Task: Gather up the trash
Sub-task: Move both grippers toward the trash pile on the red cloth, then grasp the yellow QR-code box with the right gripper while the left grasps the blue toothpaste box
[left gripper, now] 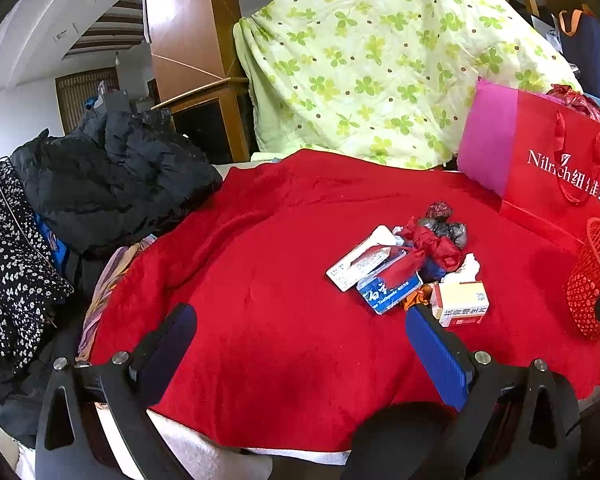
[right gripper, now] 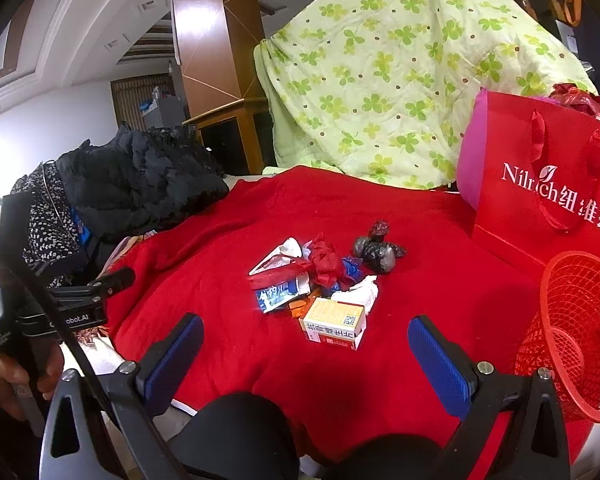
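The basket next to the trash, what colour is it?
Red, all mesh. The basket shows best in the right wrist view.

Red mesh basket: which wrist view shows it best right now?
The right wrist view: the red mesh basket shows its open rim, mesh wall and inside, though the frame edge cuts it. The left wrist view catches only a sliver at its right edge.

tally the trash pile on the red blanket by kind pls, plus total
Cardboard boxes: 3 (yellow-white box, blue toothpaste box, white box)
Crumpled plastic bags: 3 (grey-black, red, blue)
White tissue wads: 1
Orange wrappers: 1
Total: 8 visible; the pile overlaps, so more may be hidden.
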The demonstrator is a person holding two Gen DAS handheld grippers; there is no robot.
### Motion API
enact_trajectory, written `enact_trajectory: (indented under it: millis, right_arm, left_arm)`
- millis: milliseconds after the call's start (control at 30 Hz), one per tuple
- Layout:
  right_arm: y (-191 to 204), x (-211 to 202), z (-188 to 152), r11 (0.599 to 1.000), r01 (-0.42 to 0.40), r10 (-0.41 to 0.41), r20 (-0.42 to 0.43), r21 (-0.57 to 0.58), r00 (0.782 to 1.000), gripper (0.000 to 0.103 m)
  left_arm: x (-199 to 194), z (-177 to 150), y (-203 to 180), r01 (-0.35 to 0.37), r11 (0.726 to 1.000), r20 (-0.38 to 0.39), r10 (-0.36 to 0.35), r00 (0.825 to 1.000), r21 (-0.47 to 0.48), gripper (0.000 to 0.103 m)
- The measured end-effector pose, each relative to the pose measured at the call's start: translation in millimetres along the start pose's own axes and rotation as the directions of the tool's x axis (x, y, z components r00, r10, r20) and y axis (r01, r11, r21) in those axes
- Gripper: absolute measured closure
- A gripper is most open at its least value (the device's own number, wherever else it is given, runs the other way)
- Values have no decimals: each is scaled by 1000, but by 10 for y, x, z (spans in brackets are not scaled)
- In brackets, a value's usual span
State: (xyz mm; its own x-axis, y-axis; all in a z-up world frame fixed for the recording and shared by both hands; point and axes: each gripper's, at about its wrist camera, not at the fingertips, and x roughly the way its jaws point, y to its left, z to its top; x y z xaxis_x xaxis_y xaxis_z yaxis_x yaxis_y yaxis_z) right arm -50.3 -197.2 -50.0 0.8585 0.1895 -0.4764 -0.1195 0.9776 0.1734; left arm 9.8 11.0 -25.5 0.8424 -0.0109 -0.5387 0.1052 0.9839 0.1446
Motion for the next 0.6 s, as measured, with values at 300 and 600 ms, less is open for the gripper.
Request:
enact_trajectory:
  millis: [300, 600]
  right_arm:
    - [-202, 486, 23, 1000, 5, -7, -71, -29, 997, 0]
    - [-582, 1532, -58, 998, -61, 62, -263, 10, 963, 0]
  left_arm:
    - [465, -125, 80, 85, 996, -100, -86, 991, -18, 0]
    - [1206, -347, 108, 246, 969, -253, -246, 936, -32, 0]
